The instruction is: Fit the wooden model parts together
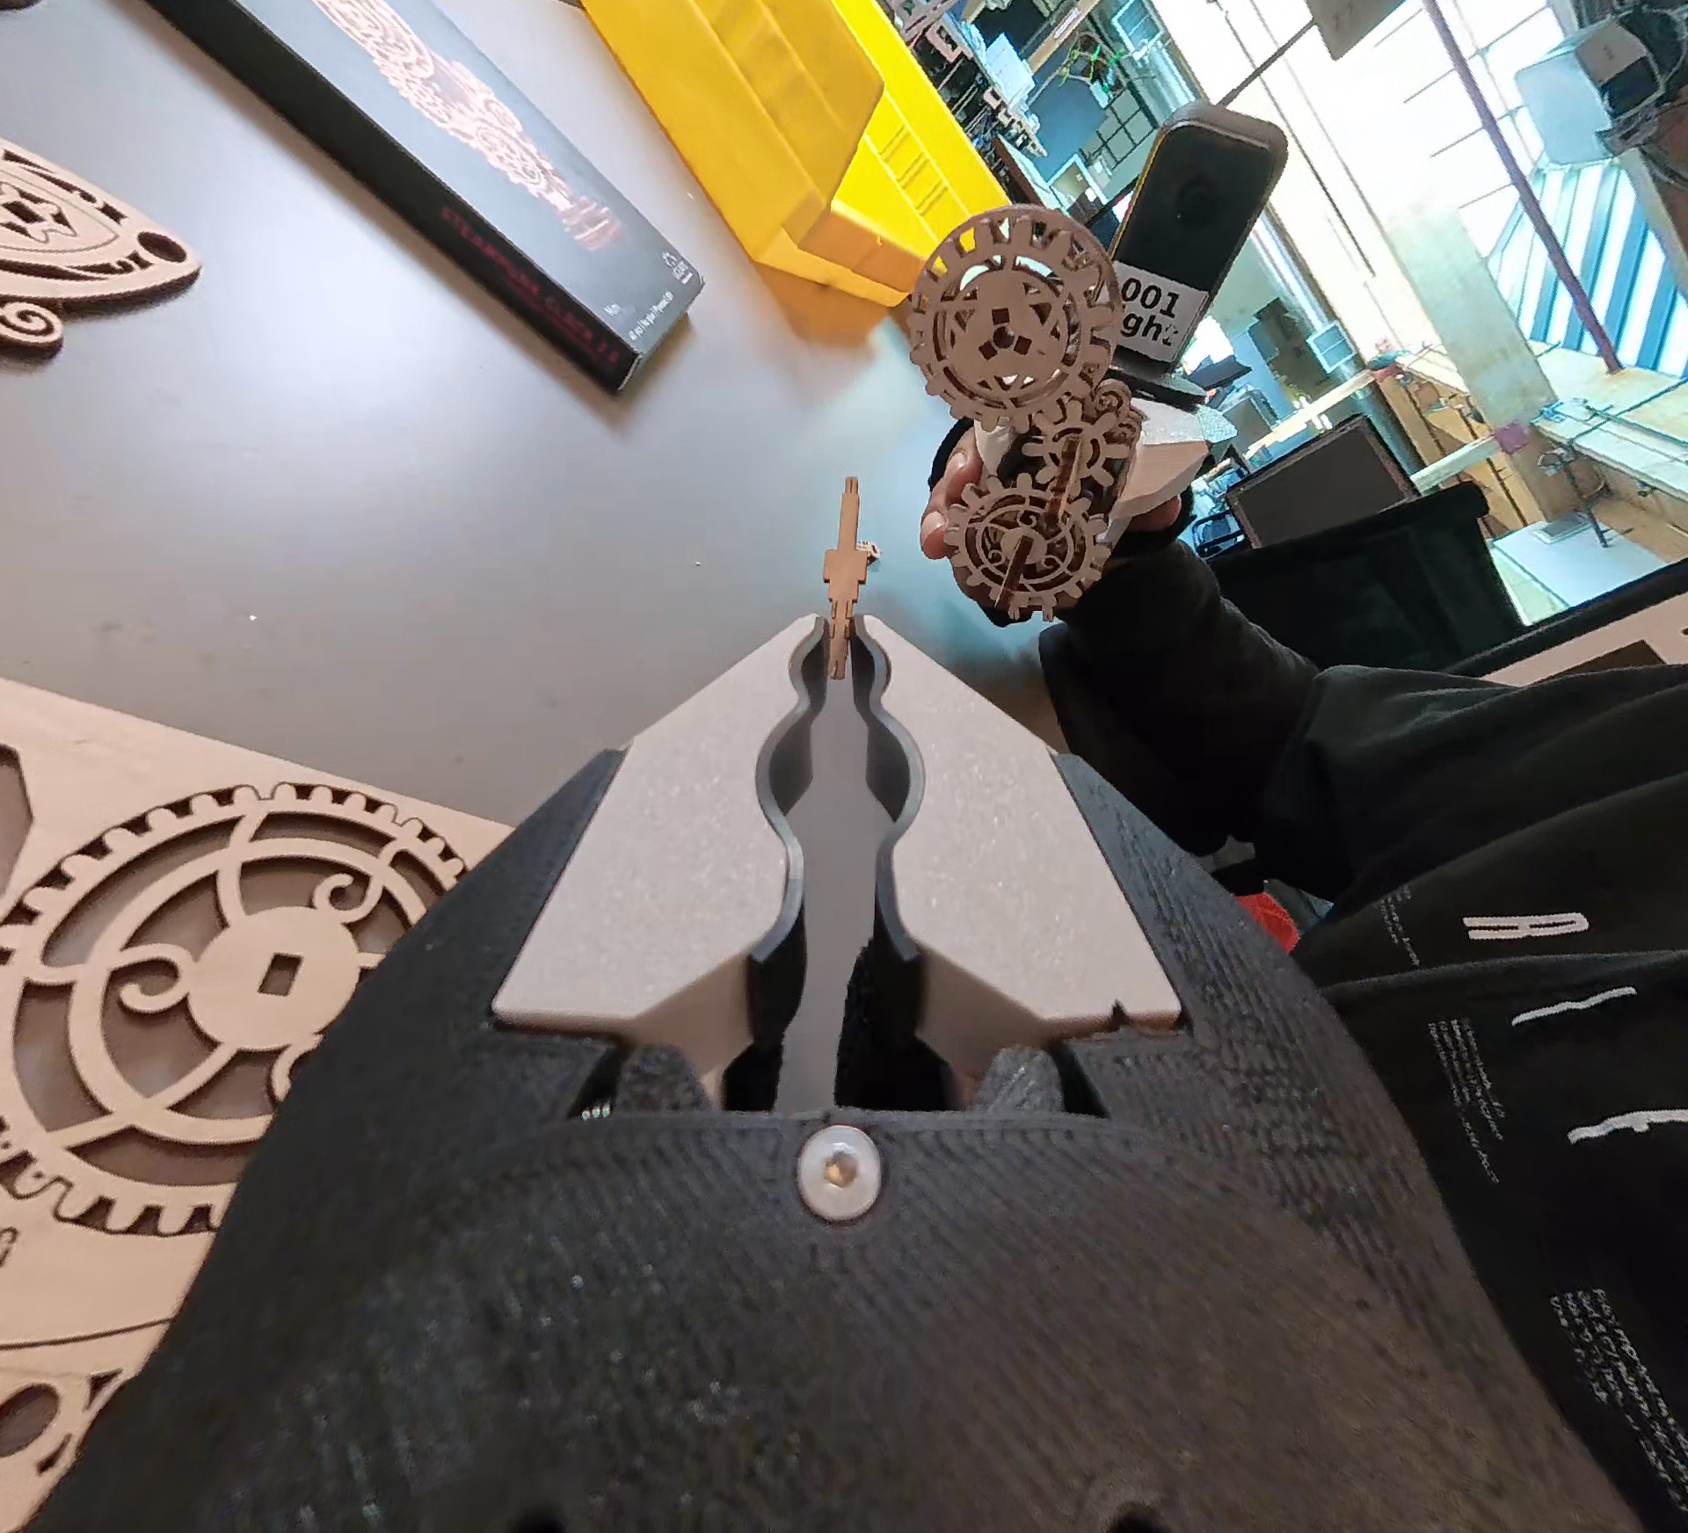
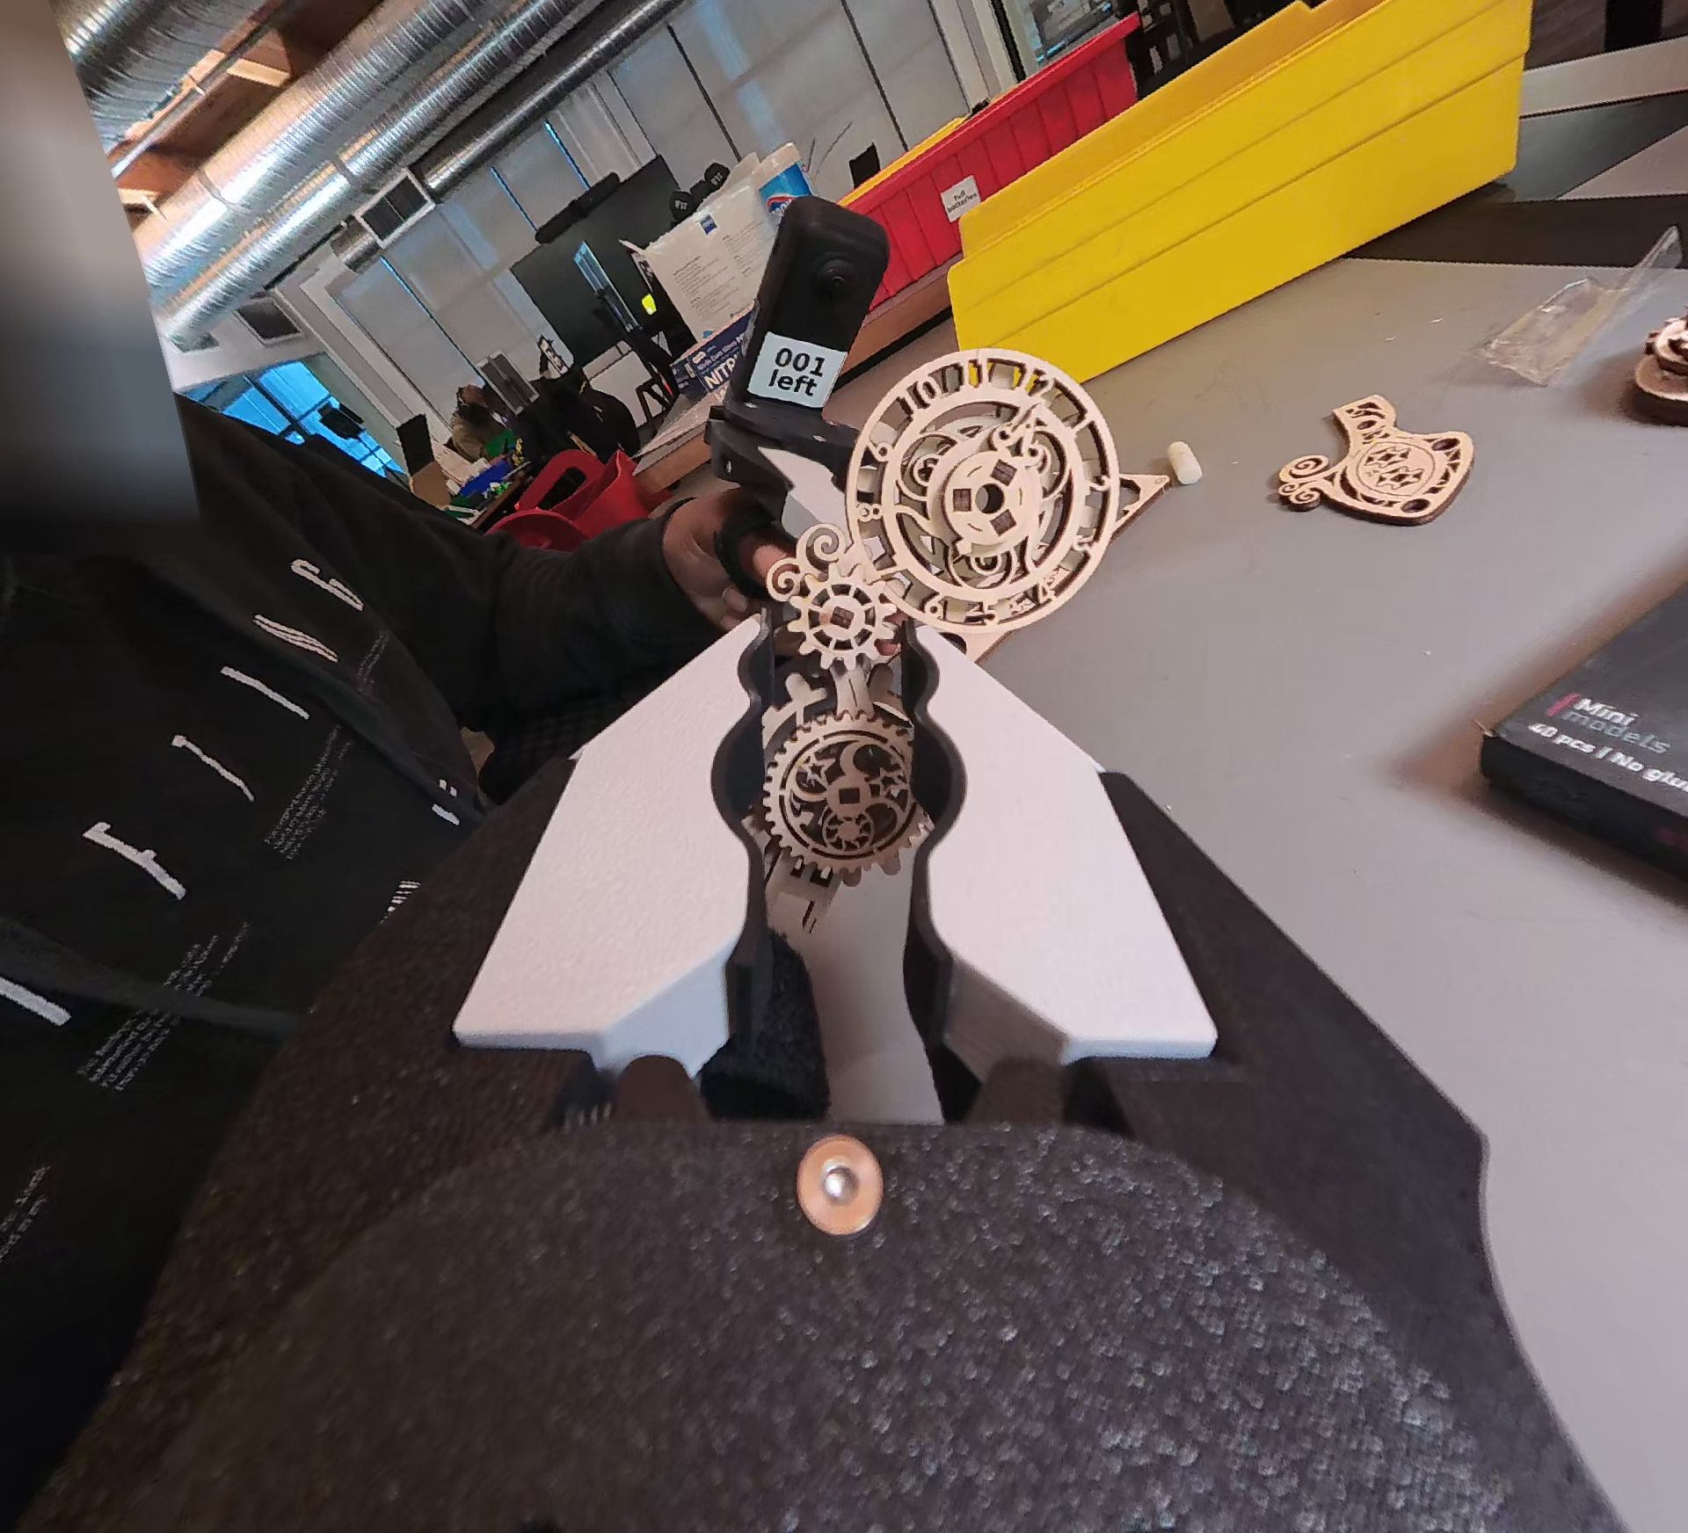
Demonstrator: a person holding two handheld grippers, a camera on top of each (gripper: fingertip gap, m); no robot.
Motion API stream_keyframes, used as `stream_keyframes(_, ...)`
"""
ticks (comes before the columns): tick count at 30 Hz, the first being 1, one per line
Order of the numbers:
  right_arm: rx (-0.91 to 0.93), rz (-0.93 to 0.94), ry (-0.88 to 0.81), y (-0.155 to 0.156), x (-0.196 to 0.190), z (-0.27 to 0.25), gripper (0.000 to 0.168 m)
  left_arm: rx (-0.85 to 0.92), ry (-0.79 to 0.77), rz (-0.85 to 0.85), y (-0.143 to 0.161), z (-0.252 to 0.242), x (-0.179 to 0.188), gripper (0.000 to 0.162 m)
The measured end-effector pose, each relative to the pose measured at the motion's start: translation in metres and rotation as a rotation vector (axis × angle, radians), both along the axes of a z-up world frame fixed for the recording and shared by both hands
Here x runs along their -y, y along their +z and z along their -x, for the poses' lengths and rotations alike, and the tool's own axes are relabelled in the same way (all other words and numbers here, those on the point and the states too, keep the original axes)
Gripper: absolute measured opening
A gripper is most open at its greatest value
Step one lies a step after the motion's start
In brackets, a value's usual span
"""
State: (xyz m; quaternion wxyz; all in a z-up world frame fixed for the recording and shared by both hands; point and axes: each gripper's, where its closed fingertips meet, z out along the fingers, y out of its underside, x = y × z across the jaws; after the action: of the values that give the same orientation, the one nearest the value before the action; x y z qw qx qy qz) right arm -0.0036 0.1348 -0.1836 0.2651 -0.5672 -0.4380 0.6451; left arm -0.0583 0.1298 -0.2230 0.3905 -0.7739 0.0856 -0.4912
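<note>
The left claw (image 1: 841,638) pinches the lower end of a thin notched wooden pin (image 1: 845,567), which stands upright just past its tips. At about two o'clock from the pin, held above the grey bench (image 1: 411,503), the right claw (image 2: 836,667) clamps the wooden gear assembly (image 2: 849,795): a small cog and a mid-sized gear sit between its white fingers (image 2: 1032,841), and a large openwork wheel (image 2: 985,489) rises at one o'clock. Farther off on the bench at two o'clock lie a flat ornamented wooden plate (image 2: 1375,466) and a yellow bin (image 2: 1260,201).
</note>
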Motion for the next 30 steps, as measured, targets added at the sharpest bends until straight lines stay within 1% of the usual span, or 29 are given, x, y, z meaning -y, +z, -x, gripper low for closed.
stream_keyframes(4,0.000,0.007,0.000,-0.001,-0.001,0.000,0.025,-0.037,-0.010,-0.029,-0.001,-0.001,0.000,0.003)
stream_keyframes(7,0.001,0.010,0.002,-0.002,-0.002,0.000,0.025,-0.100,-0.024,-0.129,0.006,-0.001,0.000,0.003)
stream_keyframes(9,0.000,0.013,0.007,-0.002,-0.001,0.000,0.025,-0.197,-0.021,-0.236,0.010,-0.001,0.000,0.003)
stream_keyframes(15,-0.003,0.088,0.043,0.000,0.003,0.001,0.025,-0.566,-0.043,-0.602,0.020,-0.009,0.007,0.002)
stream_keyframes(17,0.007,0.122,0.068,-0.001,0.006,0.001,0.025,-0.665,-0.042,-0.687,0.021,-0.011,0.008,0.002)
stream_keyframes(19,0.021,0.146,0.099,-0.004,0.010,0.001,0.025,-0.728,-0.039,-0.740,0.021,-0.010,0.008,0.002)
stream_keyframes(21,0.026,0.171,0.131,-0.004,0.015,0.001,0.025,-0.754,-0.041,-0.761,0.022,-0.011,0.009,0.002)
stream_keyframes(23,0.029,0.194,0.155,-0.005,0.019,0.001,0.025,-0.742,-0.044,-0.748,0.023,-0.012,0.010,0.002)
stream_keyframes(26,0.034,0.220,0.185,-0.006,0.025,0.002,0.025,-0.667,-0.048,-0.653,0.024,-0.014,0.012,0.002)
stream_keyframes(30,0.038,0.246,0.227,-0.006,0.033,0.004,0.025,-0.495,-0.074,-0.488,0.028,-0.018,0.018,0.002)
